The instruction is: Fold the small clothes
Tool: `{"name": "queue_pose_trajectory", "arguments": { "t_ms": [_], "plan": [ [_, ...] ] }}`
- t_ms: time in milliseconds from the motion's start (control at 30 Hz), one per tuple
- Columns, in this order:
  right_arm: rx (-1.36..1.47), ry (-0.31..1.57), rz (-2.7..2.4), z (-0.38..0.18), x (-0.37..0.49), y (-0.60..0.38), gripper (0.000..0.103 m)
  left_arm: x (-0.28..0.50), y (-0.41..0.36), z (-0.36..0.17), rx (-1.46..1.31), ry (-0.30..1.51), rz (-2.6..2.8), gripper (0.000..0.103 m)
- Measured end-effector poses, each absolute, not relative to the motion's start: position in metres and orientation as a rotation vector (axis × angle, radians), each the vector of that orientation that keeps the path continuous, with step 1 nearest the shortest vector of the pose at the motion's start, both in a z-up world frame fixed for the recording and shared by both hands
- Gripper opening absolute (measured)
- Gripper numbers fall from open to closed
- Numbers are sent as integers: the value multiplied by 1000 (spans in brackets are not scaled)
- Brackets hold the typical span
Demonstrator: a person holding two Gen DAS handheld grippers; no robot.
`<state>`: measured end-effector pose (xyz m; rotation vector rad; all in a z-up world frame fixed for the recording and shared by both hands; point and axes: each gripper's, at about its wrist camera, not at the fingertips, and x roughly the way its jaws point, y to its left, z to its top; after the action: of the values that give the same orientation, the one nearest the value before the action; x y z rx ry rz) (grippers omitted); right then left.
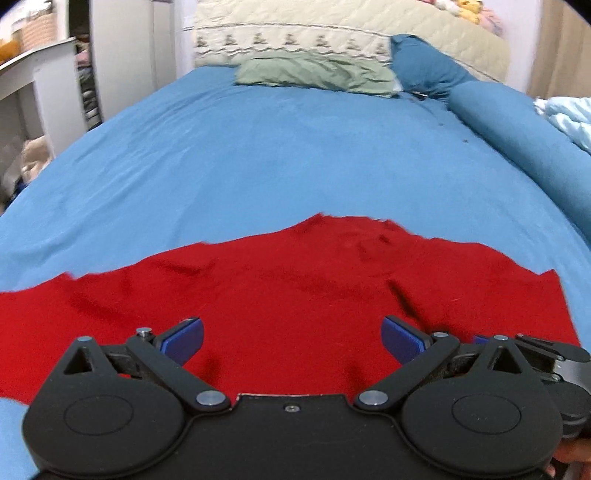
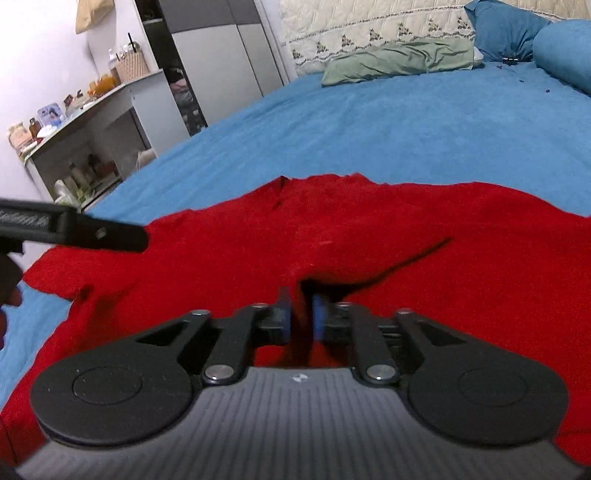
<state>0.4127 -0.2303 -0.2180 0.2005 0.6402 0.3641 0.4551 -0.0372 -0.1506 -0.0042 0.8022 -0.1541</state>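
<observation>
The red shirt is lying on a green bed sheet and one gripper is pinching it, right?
Almost. The bed sheet is blue, not green; only a pillow by the headboard is green. Both wrist views show this. The rest holds: the red shirt lies on the sheet, and the right wrist view shows the right gripper pinching it.

Your solid red garment (image 1: 280,295) lies on a plain blue bedsheet (image 1: 280,155). Beyond the sheet sit a sage-green pillow (image 1: 314,72) and a cream quilted cover (image 1: 332,22) with a dark triangular-motif border. Your gripper pads (image 1: 184,341) are blue on black.
</observation>
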Motion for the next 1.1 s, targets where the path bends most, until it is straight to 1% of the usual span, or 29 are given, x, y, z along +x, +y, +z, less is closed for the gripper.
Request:
{"name": "queue_pose_trajectory", "arguments": {
  "t_ms": [33,67,100,167,333,467,500,667,733,900,1000,1100],
  "plan": [
    [194,621,345,-213,405,-237,81,457,-45,-150,3,799,-180,103],
    [182,595,312,-206,396,-246,99,459,-53,-150,15,805,-216,103],
    [164,579,287,-200,386,-253,101,461,-65,-152,38,824,-264,103],
    [132,581,225,-192,371,-267,101,465,-90,-157,92,843,-330,103],
    [128,590,100,-191,334,-297,101,466,-153,-181,280,815,-428,102],
    [131,598,45,-194,324,-302,101,479,-167,-203,302,837,-432,78],
    [128,599,31,-195,321,-304,101,483,-162,-205,279,829,-414,77],
    [142,605,-36,-204,324,-314,101,493,-116,-196,53,761,-274,77],
    [163,605,-60,-207,324,-319,101,489,-95,-196,5,740,-236,77],
    [213,624,-123,-217,320,-329,101,476,-66,-214,-76,767,-235,77],
    [231,636,-132,-221,318,-332,101,467,-53,-219,-152,752,-231,74],
    [228,638,-136,-220,318,-332,101,464,-56,-216,-176,738,-254,79]
  ]
}}
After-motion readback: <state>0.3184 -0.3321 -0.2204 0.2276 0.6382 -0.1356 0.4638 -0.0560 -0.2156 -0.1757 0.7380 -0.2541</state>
